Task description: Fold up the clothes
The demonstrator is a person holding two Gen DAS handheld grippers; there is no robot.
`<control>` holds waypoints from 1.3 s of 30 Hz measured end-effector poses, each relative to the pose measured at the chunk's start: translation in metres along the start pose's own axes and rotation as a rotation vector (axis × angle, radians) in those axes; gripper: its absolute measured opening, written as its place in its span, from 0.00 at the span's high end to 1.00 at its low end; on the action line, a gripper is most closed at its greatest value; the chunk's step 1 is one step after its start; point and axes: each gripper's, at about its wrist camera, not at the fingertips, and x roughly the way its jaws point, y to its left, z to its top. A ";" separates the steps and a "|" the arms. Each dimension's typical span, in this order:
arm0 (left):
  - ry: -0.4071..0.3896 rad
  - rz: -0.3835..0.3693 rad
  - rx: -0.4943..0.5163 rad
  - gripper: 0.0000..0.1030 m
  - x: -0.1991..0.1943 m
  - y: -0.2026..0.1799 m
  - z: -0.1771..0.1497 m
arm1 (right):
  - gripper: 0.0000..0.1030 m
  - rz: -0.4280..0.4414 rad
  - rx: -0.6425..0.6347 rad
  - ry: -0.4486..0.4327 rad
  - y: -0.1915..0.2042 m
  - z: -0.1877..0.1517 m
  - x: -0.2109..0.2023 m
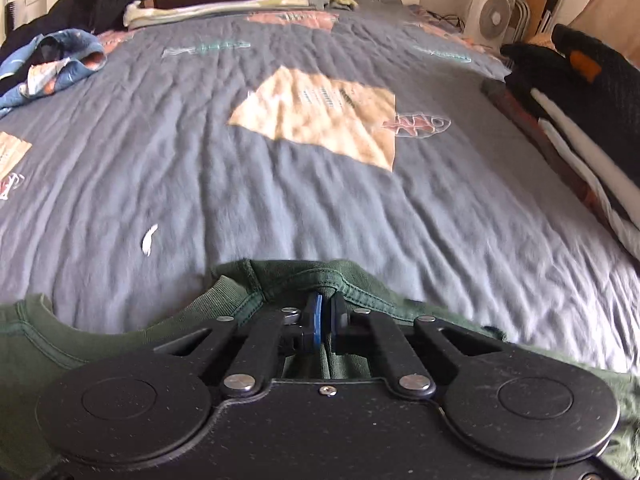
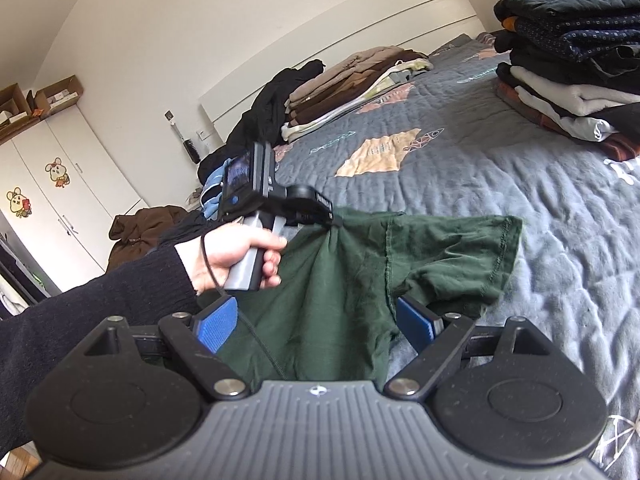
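Spreading phase, judged: quilted bed (image 1: 320, 208) fills frame; green T-shirt (image 2: 360, 272) lies crumpled at lower centre. Left gripper (image 1: 326, 316) pinches its shoulder seam beside the collar. Right gripper (image 2: 320, 320) gapes wide over the cloth, unclamped. Next: right must grab the opposite shoulder.

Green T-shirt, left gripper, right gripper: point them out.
green T-shirt (image 2: 340, 280): right wrist view, chest fabric.
left gripper (image 1: 326, 316): left wrist view, between fingertips clamping the collar.
right gripper (image 2: 318, 322): right wrist view, between open fingertips.
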 end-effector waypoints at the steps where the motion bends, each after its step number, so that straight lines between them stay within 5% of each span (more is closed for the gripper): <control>1: 0.014 0.002 0.011 0.96 0.003 -0.002 0.002 | 0.16 -0.001 -0.001 -0.001 -0.001 0.000 0.000; 5: 0.023 0.002 0.057 0.90 0.000 -0.004 -0.002 | 0.16 -0.010 0.009 -0.005 -0.004 0.001 -0.001; 8: -0.043 -0.008 0.056 0.64 -0.022 -0.002 -0.004 | 0.16 -0.018 0.020 -0.012 -0.007 0.002 -0.003; 11: -0.089 -0.096 0.082 0.51 -0.049 -0.020 -0.010 | 0.16 -0.021 0.022 -0.024 -0.009 0.004 -0.005; 15: -0.038 -0.215 0.212 0.34 -0.060 -0.084 -0.034 | 0.16 -0.025 0.049 -0.052 -0.013 0.007 -0.011; 21: 0.020 -0.316 0.330 0.34 -0.064 -0.155 -0.077 | 0.16 -0.042 0.000 -0.022 -0.017 0.012 -0.023; 29: -0.157 -0.170 0.637 0.35 -0.112 -0.198 -0.183 | 0.16 -0.230 0.091 -0.109 -0.075 0.024 -0.081; 34: -0.182 -0.195 0.511 0.49 -0.105 -0.219 -0.203 | 0.16 -0.244 0.119 -0.166 -0.087 0.024 -0.100; 39: -0.211 -0.088 0.346 0.49 -0.083 -0.227 -0.198 | 0.16 -0.217 0.130 -0.199 -0.088 0.025 -0.110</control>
